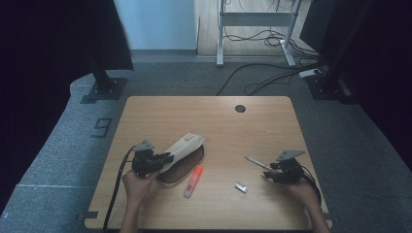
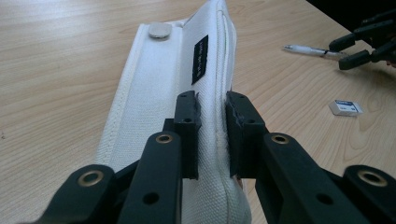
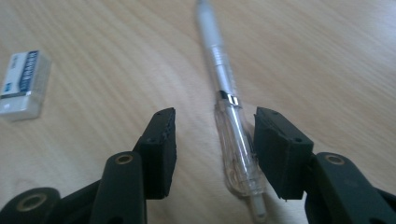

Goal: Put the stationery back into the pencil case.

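On my wooden table (image 1: 209, 116) an orange highlighter (image 1: 193, 181) lies near the front edge, slanted, with a small white eraser (image 1: 241, 187) (blue print on its sleeve) well off to its right. A dark round hole (image 1: 240, 108) sits near the far edge. Beyond the table I see grey carpet (image 1: 63, 145), a metal desk frame (image 1: 255, 22) and loose cables (image 1: 252, 80) on the floor.

Black two-jaw grippers (image 1: 150, 161), brass-ringed screw holes, grey three-cornered plates, black cables.

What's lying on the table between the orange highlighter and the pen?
A small white eraser lies between the highlighter and the pen, seen in the high view.
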`<act>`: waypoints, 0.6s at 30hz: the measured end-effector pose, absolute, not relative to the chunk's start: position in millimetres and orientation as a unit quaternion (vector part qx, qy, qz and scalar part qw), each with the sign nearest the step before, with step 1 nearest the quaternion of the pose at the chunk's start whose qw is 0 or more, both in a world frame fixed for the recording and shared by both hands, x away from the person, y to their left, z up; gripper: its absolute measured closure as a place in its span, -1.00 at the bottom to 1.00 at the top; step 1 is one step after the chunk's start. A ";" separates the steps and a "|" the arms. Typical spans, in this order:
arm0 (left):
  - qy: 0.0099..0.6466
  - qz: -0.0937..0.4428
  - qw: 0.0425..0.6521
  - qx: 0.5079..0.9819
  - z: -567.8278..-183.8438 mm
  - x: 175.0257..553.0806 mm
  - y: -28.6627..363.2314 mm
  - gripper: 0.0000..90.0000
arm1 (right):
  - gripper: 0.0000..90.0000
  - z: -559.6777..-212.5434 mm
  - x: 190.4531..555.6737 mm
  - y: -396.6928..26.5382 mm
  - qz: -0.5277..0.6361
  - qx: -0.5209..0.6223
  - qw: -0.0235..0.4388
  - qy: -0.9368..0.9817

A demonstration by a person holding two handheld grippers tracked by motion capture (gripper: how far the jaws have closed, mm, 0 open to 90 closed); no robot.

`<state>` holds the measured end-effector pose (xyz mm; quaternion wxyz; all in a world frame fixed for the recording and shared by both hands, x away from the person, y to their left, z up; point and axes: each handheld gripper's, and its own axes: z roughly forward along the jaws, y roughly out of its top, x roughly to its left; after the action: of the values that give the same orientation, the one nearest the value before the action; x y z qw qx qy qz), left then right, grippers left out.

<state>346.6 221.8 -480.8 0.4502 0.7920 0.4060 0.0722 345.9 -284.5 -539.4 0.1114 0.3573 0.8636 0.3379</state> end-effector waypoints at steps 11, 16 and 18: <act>0.405 0.072 0.450 0.793 -480.9 346.0 221.1 0.68 | 0.61 -537.7 337.9 -278.0 0.338 0.368 0.099 0.860; 0.405 0.072 0.450 0.793 -481.2 346.1 220.9 0.68 | 0.73 -536.0 331.3 -276.6 0.327 0.381 0.101 0.859; 0.404 0.071 0.450 0.793 -481.3 346.3 220.9 0.68 | 0.73 -535.6 330.1 -275.8 0.324 0.385 0.104 0.858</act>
<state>346.3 220.9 -481.3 0.4495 0.7932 0.4045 0.0713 330.1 -275.8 -535.6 0.1037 0.3847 0.8579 0.3244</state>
